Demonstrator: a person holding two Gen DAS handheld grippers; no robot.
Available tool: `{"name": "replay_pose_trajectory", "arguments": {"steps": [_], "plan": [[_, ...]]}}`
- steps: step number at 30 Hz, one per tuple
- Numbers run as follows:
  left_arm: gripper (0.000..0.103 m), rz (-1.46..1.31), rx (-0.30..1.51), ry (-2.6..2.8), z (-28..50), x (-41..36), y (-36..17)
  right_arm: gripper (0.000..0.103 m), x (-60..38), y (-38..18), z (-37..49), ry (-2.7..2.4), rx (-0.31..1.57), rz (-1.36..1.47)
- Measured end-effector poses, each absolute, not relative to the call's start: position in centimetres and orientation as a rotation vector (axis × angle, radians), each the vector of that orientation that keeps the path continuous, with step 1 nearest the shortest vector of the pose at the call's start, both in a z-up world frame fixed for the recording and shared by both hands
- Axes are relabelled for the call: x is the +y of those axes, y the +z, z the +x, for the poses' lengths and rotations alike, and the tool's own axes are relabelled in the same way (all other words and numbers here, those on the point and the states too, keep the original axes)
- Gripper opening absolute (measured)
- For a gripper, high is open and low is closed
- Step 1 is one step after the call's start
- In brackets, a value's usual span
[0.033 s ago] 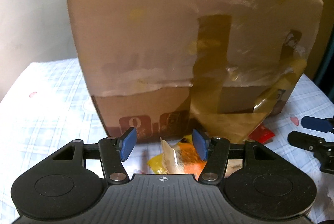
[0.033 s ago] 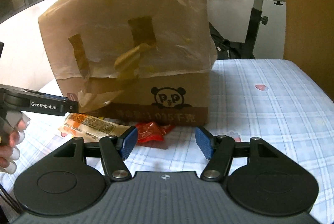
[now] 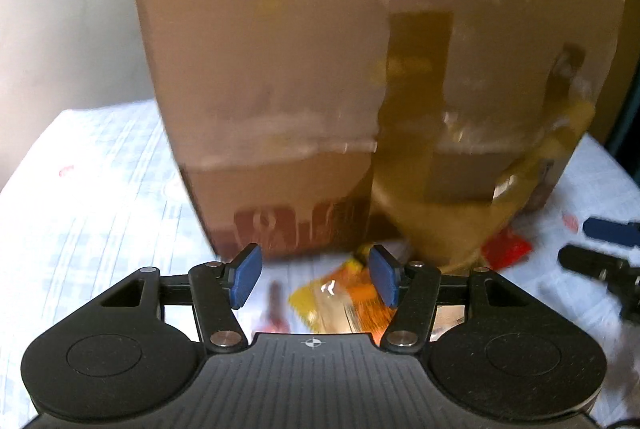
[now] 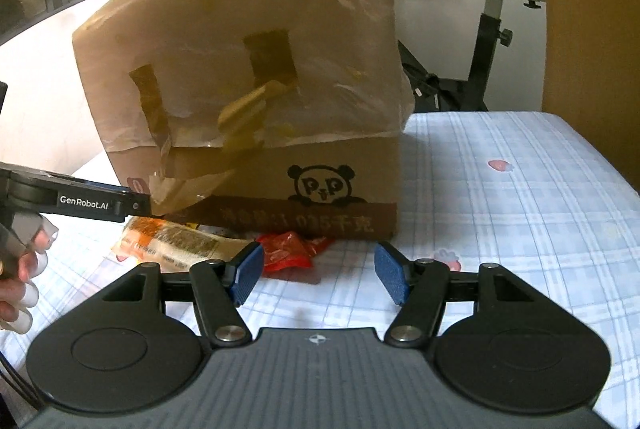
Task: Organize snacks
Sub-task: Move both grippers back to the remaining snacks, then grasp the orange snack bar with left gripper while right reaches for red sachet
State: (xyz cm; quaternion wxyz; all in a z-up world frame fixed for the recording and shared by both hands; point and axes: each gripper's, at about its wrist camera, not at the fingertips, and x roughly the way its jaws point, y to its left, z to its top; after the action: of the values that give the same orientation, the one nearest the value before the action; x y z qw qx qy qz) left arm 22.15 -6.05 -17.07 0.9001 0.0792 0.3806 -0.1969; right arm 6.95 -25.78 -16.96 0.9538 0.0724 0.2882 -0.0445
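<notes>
Left wrist view: the left tongs point(image 3: 315, 276) stand spread, pinching nothing, low over the checked counter point(image 3: 100, 197). Between and just past their blue pads lies a yellow-orange snack point(image 3: 340, 303), flat on the cloth and untouched. Directly behind it stands a taped box point(image 3: 360, 89) (much of this view is blurred). A red snack point(image 3: 506, 252) lies at the box's right foot, and the right tongs point(image 3: 600, 245) show at the right edge.

Right wrist view: the right tongs point(image 4: 319, 276) are spread too, with bare counter point(image 4: 520, 213) between the pads. The red snack point(image 4: 290, 249) lies just ahead of the left pad, against the box point(image 4: 248, 77). The orange snack point(image 4: 168, 241) lies left of it, under the left tongs point(image 4: 136, 205), which a hand point(image 4: 20, 269) holds. An exercise bike point(image 4: 492, 29) stands behind.
</notes>
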Motion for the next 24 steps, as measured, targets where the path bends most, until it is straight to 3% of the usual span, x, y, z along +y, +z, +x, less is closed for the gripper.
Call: {"name": "replay_pose_trajectory", "arguments": {"steps": [8, 15, 24], "plan": [[0.062, 0.157, 0.838, -0.445, 19.2, -3.2, -18.0, 0.065, -25.7, -17.5, 6.7, -0.092, 0.605, 0.171], [0.062, 0.104, 0.769, -0.570, 17.0, -2.0, -16.3, 0.065, -25.2, -18.1, 6.6, -0.089, 0.622, 0.168], [0.062, 0.211, 0.791, -0.686, 15.8, -6.7, -16.7, 0.065, -24.9, -18.4, 6.6, -0.093, 0.630, 0.163]]}}
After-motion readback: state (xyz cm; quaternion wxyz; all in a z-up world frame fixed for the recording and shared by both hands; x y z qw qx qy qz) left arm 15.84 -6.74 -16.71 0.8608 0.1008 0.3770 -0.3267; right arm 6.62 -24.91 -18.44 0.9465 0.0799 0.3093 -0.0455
